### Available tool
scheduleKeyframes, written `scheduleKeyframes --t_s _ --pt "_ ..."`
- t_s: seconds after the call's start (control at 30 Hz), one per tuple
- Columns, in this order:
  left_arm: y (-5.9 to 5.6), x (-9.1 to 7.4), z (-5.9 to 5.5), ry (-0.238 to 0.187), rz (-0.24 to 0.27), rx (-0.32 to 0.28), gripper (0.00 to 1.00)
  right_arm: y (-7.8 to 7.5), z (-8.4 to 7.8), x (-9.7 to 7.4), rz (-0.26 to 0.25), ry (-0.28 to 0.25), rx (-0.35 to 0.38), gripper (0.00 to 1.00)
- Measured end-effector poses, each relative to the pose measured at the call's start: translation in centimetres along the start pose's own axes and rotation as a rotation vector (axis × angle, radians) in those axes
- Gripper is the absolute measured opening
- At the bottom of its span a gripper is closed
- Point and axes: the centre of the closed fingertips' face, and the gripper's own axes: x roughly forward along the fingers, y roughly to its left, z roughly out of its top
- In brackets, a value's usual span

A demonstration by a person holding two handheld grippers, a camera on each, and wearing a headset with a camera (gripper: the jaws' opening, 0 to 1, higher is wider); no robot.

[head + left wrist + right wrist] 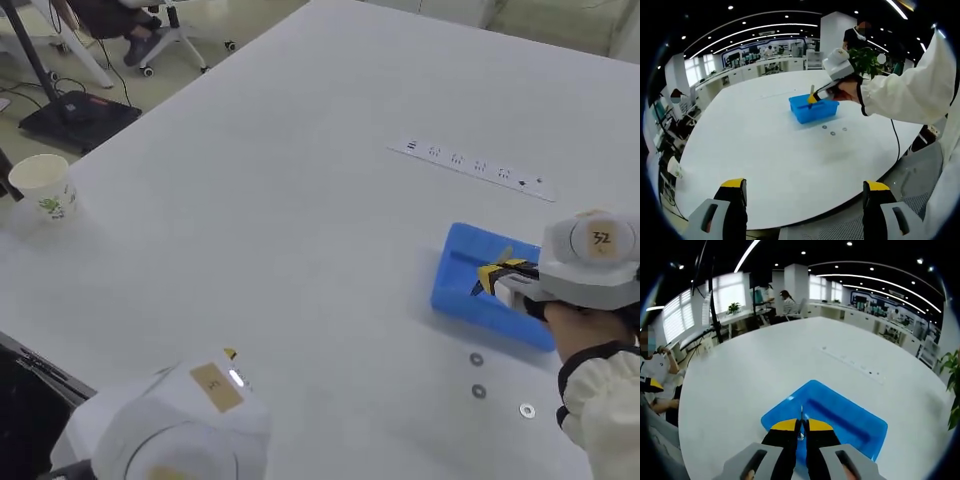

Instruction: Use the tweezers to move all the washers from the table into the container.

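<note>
My right gripper [801, 426] is shut on thin metal tweezers [801, 414], whose tips point over the blue container [845, 417]. I cannot tell whether the tips hold a washer. From the head view, that gripper [492, 278] hovers above the container [462, 292], and three washers [477, 360] [479, 392] [527, 410] lie on the white table just in front of it. My left gripper [805, 194] stands open near the table's near edge with nothing between its jaws, far from the container [812, 112] and washers [832, 133].
A paper cup [42, 186] stands at the table's left edge. A white power strip [470, 167] lies behind the container. Office chairs and a monitor stand base sit on the floor beyond the table. A person's white sleeve [910, 85] reaches in from the right.
</note>
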Motion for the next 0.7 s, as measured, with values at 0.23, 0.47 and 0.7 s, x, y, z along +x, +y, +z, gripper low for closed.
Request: scheduleKeyframes --t_s 0.23,0.47,0.7 --pt "0.1 0.1 0.1 -0.001 0.001 0.001 0.99 0.0 -0.1 0.0 0.007 -0.001 0.012 0.02" --pt "0.0 0.1 0.2 -0.006 0.001 0.003 0.99 -0.1 -0.1 -0.1 0.007 0.0 0.02 0.03" --pt "0.0 -0.2 0.4 -0.019 0.001 0.009 0.99 -0.2 1.1 -1.3 0.008 -0.031 0.012 0.02"
